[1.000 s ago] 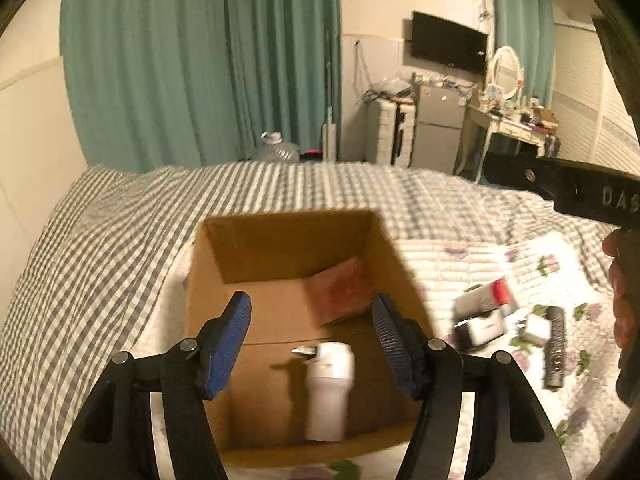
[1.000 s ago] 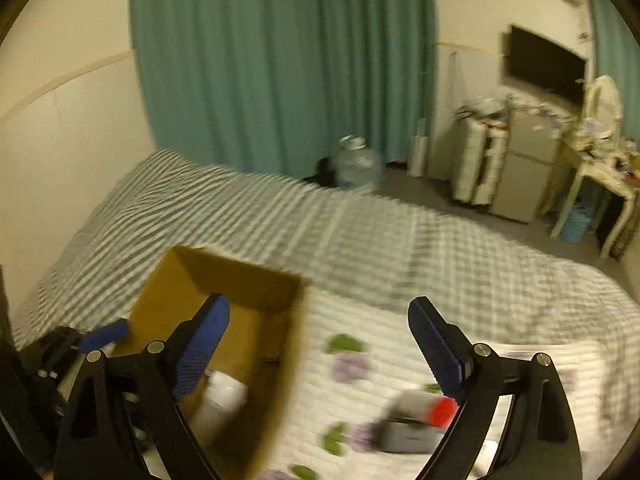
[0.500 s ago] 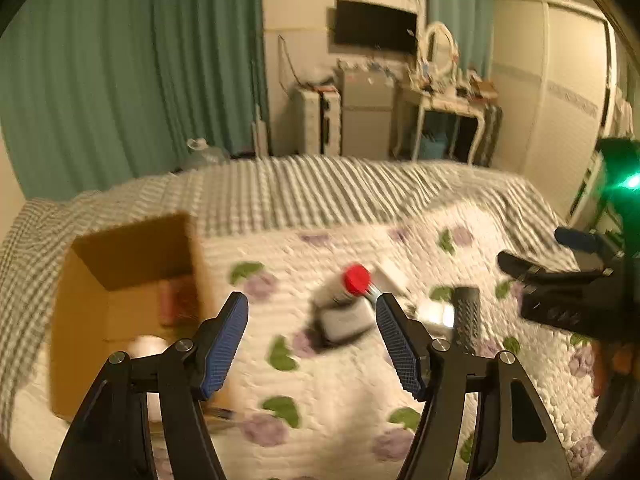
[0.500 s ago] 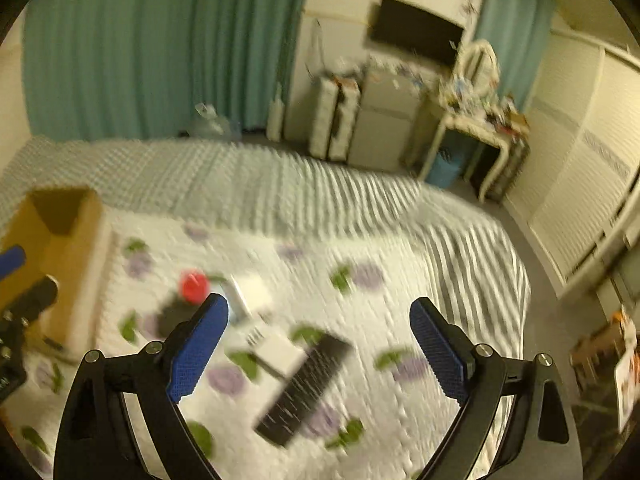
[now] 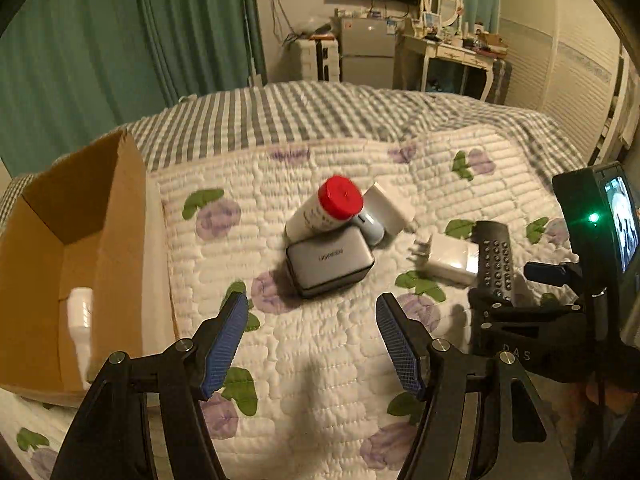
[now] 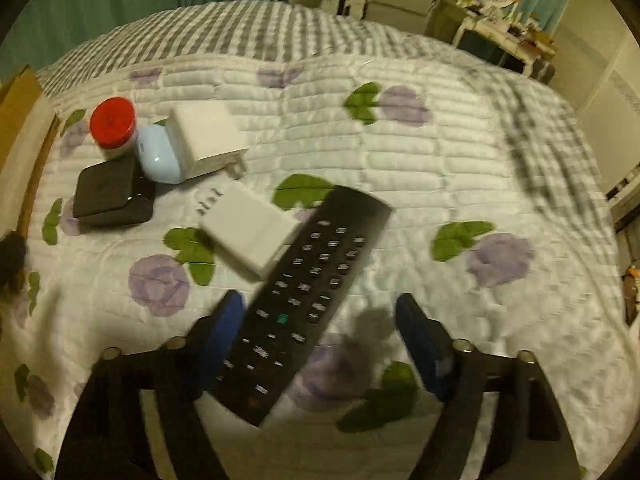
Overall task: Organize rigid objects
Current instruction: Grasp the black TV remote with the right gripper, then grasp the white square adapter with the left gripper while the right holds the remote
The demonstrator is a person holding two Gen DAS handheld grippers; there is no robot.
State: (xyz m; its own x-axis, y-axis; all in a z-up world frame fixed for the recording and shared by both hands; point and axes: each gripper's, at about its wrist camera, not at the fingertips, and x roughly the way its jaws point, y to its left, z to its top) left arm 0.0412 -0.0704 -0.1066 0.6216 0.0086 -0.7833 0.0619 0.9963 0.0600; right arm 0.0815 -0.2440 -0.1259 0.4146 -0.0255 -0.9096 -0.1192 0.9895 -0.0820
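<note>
Your right gripper (image 6: 320, 324) is closing on the black remote (image 6: 304, 284), which lies slantwise between its jaws, not yet pinched. Your left gripper (image 5: 310, 340) hangs half-open and empty, just short of the grey charger (image 5: 330, 266), probably next for the cardboard box (image 5: 80, 248).

- Dim, warm yellowish room light; soft shadows on quilt (image 5: 328, 352) under both grippers.
- Right wrist view motion-blurred, worst at its fingers (image 6: 424, 344).
- Fisheye bending, dark corners.
- Green lamp (image 5: 593, 217) glares.
</note>
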